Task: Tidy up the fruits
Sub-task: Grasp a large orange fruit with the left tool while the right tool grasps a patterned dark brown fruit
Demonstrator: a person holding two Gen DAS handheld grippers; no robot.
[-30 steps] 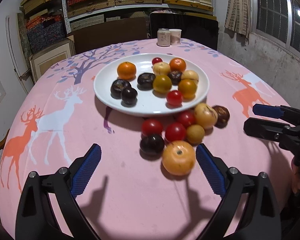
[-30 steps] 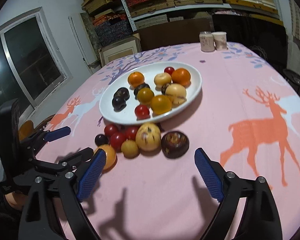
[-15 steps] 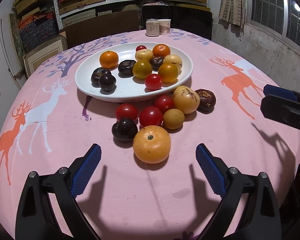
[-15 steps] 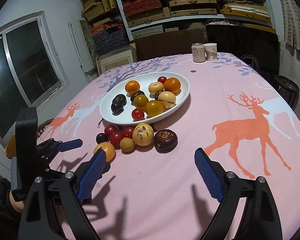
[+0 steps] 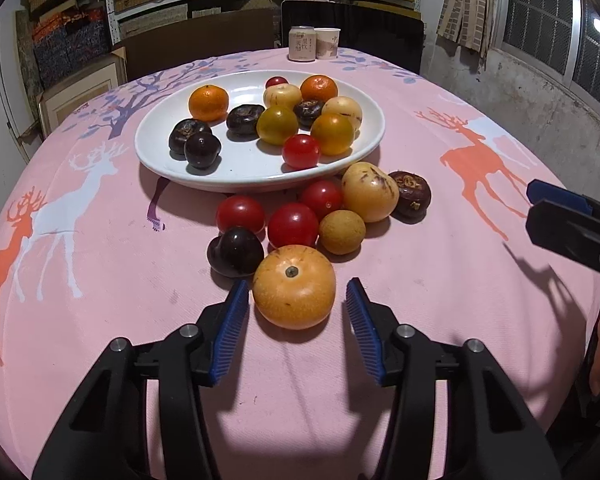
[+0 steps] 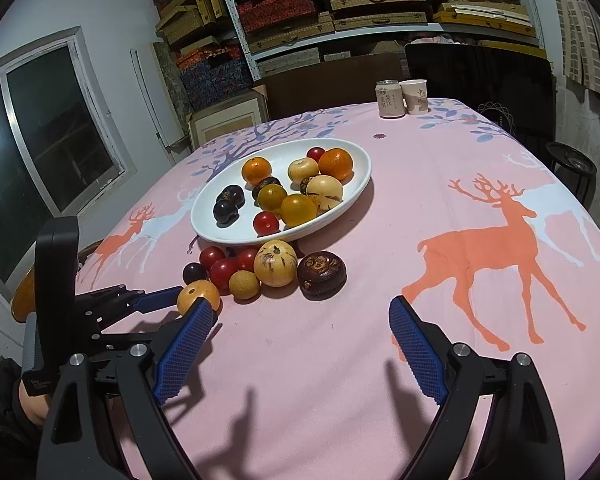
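A white plate (image 5: 244,168) with several fruits stands on the pink tablecloth. Loose fruits lie in front of it: red tomatoes (image 5: 293,224), a dark plum (image 5: 239,251), a pale melon-like fruit (image 5: 370,191) and a large orange persimmon (image 5: 294,286). My left gripper (image 5: 296,308) is open, its jaws narrowed on either side of the persimmon with small gaps. The persimmon (image 6: 198,298) also shows in the right wrist view with the left gripper (image 6: 172,300) around it. My right gripper (image 6: 300,344) is open and empty, hovering over the cloth before the fruits.
A drink can (image 5: 302,43) and a paper cup (image 5: 327,42) stand at the table's far edge. A dark chair (image 6: 480,76) and shelves of boxes are behind. The right gripper (image 5: 560,216) shows at the right edge of the left wrist view.
My left gripper has moved forward to the persimmon and its jaws have narrowed around it. My right gripper has pulled back and up a little.
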